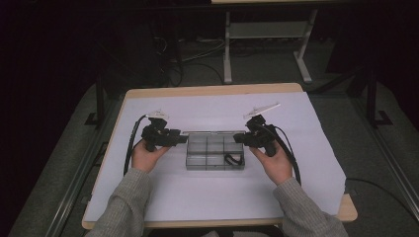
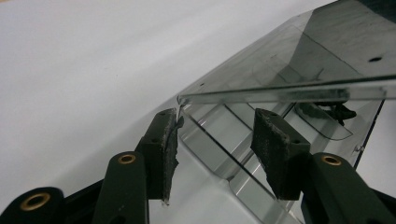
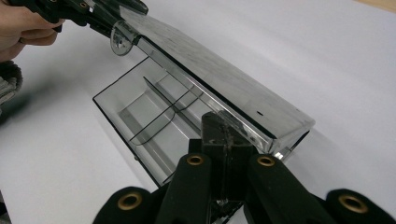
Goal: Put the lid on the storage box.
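Box: clear plastic compartment box [image 1: 215,153] lies mid-sheet on the white paper [image 1: 207,195] that covers the table [image 1: 348,213]; all places below are told from this box.
Lid: hinged clear lid [image 3: 219,86] is raised, tilted up over the open compartments; its far long edge runs along the box's back side.
Contents: small dark item [image 1: 232,159] sits in the front compartment at the box's right end; what it is, I cannot tell.
Left gripper: left gripper [image 1: 182,138] is at the box's left end; jaws parted, pads [image 2: 275,151] either side of the lid's corner, not pressing it; one pad just beside the corner edge.
Right gripper: right gripper [image 1: 239,138] is at the box's right end; jaws clenched tight on the end wall, under the lid's edge.
Hands: left hand [image 1: 144,155] and right hand [image 1: 274,163] rest on the paper at either end of the box.
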Demonstrator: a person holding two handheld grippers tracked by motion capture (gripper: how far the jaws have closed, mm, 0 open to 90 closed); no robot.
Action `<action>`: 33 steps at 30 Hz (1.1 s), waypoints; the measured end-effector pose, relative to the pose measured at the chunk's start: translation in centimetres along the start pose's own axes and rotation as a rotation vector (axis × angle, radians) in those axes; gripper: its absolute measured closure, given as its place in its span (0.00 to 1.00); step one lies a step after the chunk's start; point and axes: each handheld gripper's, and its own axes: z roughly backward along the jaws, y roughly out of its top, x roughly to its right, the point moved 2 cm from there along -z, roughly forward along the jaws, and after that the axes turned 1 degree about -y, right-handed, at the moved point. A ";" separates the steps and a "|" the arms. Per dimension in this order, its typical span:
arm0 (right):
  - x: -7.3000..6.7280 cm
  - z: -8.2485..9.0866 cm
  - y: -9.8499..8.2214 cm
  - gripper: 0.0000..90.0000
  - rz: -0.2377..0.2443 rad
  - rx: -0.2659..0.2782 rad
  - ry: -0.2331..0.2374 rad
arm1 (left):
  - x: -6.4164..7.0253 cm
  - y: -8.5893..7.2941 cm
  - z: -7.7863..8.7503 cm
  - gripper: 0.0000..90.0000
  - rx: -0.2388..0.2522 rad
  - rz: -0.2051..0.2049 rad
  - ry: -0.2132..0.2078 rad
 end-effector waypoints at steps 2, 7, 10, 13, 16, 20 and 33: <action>0.0 0.0 0.0 0.99 -0.001 0.000 0.002 | -0.1 -0.2 0.1 0.56 -0.001 0.002 0.001; -0.1 -0.1 -0.1 0.99 0.007 0.000 0.004 | -0.1 -0.6 0.3 0.55 -0.005 -0.001 0.007; -0.2 -0.1 -0.2 0.99 0.002 -0.004 0.008 | -0.1 -0.8 0.4 0.55 -0.009 -0.008 0.010; -0.4 -0.2 -0.4 0.99 0.002 -0.003 0.009 | 0.0 -0.8 0.5 0.55 -0.003 -0.005 0.011; -0.4 -0.2 -0.4 0.99 0.003 -0.004 0.009 | 0.0 -1.0 0.7 0.55 -0.008 -0.012 0.013; -0.5 -0.3 -0.6 0.99 0.003 -0.003 0.011 | 0.0 -1.2 0.7 0.55 -0.007 -0.006 0.016; -0.7 -0.4 -1.0 0.99 -0.002 -0.007 0.014 | 0.0 -2.1 1.2 0.54 -0.005 -0.012 0.024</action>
